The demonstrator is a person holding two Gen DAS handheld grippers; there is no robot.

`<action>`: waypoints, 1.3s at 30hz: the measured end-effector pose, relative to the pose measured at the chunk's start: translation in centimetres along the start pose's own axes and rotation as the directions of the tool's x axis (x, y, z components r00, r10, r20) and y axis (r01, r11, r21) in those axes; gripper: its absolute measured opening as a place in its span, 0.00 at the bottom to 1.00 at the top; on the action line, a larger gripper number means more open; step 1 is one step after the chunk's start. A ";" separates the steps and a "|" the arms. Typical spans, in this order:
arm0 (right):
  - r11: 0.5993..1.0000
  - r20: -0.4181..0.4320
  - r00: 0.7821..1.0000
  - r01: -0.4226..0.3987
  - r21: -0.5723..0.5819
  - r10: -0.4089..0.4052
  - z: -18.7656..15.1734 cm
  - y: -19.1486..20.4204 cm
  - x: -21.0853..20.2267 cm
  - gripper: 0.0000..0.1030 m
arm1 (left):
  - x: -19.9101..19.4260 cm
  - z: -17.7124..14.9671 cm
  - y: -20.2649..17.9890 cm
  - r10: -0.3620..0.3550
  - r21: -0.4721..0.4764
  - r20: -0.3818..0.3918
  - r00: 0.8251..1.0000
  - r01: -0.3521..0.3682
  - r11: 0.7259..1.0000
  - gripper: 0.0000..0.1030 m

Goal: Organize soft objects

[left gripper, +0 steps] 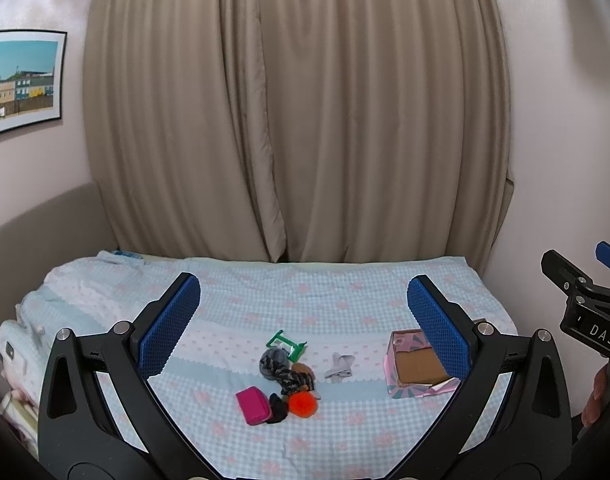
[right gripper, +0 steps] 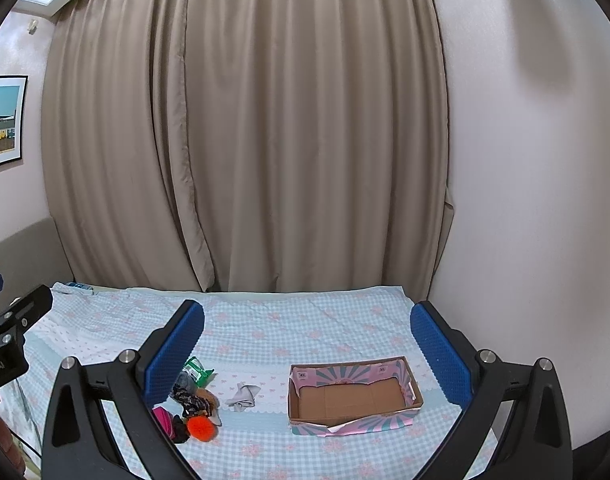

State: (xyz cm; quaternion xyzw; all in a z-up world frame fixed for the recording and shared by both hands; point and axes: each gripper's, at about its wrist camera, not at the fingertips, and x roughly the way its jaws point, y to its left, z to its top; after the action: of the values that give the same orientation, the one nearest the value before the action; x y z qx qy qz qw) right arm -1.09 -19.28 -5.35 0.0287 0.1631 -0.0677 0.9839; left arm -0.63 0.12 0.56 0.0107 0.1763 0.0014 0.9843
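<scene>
Two handheld grippers hang above a bed covered in a pale blue checked sheet (left gripper: 345, 304) with pink flowers.

The left gripper (left gripper: 304, 322) has its two blue-padded jaws spread wide apart, with nothing between them and nothing touching them. Seen between the jaws, well ahead on the sheet, lies a small heap of soft things: a pink pouch (left gripper: 253, 405) nearest the left jaw, a black scrunchie (left gripper: 279, 408) just beside it, a fuzzy orange pom-pom (left gripper: 302, 403) touching the scrunchie, and a dark patterned cloth (left gripper: 287, 370) bunched behind them. A green plastic piece (left gripper: 285, 343) sits at the far edge of the heap. A small grey cloth (left gripper: 340, 366) lies apart, toward the right jaw. The cardboard box (left gripper: 415, 366) is partly hidden behind the right jaw.

The right gripper (right gripper: 307, 342) is likewise opened wide and holds nothing. The open box, brown inside and with pink and teal patterned walls, sits between its jaws, closer to the right one, and it has nothing in it. The heap lies by the left jaw, partly hidden behind it.

The letters "DAS" show on the right gripper's body in the left view; letters ending in "bot.AI" show on the left gripper's body in the right view. Beige curtains (right gripper: 245, 140) hang behind the bed, and a framed picture (left gripper: 21, 80) of coloured buildings hangs on the left wall.
</scene>
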 end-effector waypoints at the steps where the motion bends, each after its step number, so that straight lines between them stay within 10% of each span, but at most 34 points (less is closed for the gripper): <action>1: 1.000 0.000 1.000 0.000 0.002 0.000 0.0 0.0 0.0 1.00 | 0.1 0.0 0.0 0.000 0.000 -0.001 1.000 0.000 1.000 1.00; 39: 1.000 -0.002 1.000 0.006 0.010 -0.006 0.2 -0.7 0.1 1.00 | 1.3 -0.1 -0.3 -0.002 -0.003 -0.003 1.000 0.002 1.000 1.00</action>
State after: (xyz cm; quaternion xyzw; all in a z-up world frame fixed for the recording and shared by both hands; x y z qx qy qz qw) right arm -0.99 -19.98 -5.24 0.0330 0.1637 -0.0713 0.9834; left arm 0.52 -0.18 0.02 0.0091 0.1777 0.0005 0.9840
